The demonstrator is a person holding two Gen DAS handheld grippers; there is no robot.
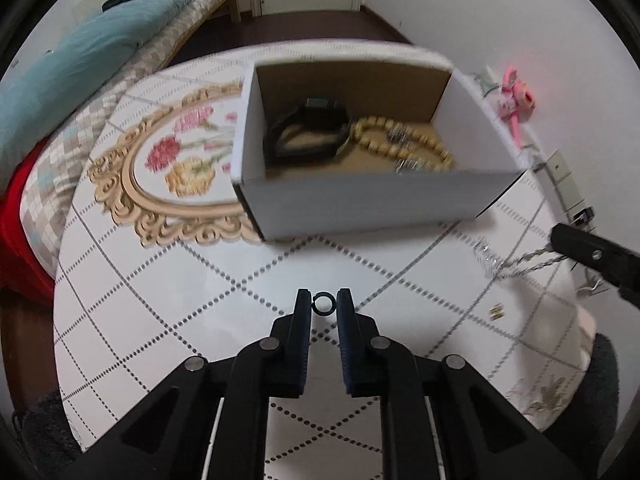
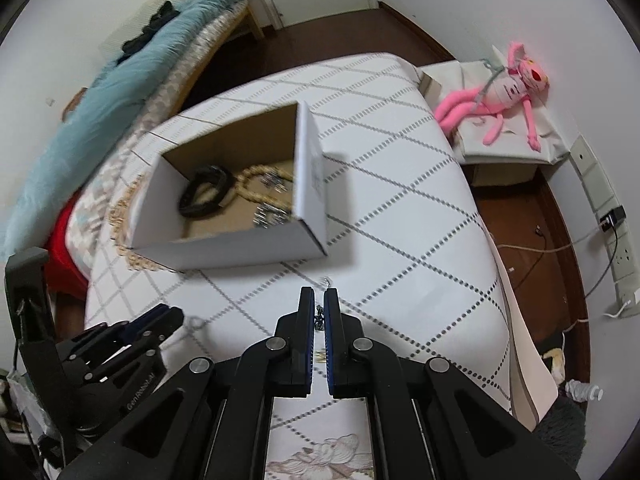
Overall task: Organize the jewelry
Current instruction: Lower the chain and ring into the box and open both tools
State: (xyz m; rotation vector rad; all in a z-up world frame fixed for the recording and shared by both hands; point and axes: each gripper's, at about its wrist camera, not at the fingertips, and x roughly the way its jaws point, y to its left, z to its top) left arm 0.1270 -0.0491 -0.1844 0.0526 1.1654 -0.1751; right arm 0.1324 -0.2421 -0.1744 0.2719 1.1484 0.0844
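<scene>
Silver chain (image 1: 520, 262), limp and light, hangs pinched in right gripper (image 2: 319, 308); left gripper (image 1: 323, 305) jaws pinch a small, stiff, slippery ring (image 1: 323, 304).

White tablecloth (image 1: 224, 280): grey dotted diamond grid, gold scroll frame round pink, red, yellow flowers far left. White cardboard box (image 1: 360, 204): brown inside. Black band (image 1: 304, 132), tan wooden beads (image 1: 404, 136) within. Pink plush toy (image 2: 504, 92) far right.
</scene>
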